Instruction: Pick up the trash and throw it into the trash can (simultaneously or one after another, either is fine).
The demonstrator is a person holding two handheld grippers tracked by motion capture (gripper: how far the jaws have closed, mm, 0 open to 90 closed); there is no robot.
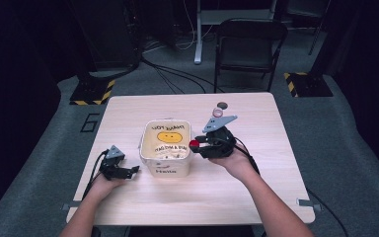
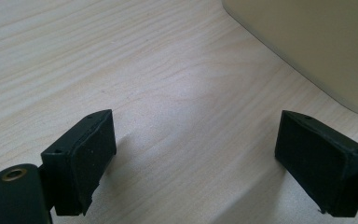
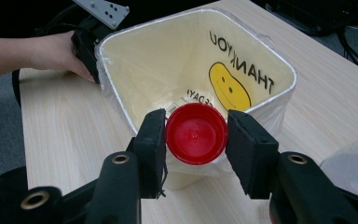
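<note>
One lined bin (papers inside), gripped red cap

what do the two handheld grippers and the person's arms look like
Both the left gripper and the right gripper are black, each topped by a grey three-cornered plate and trailing a black cable. Their jaws are blocky black pads with brass-ringed holes behind them. The forearms are bare, no sleeves visible.

the bin is cut off at the frame's edge; two small discs on the tabletop are too small to identify.
</note>
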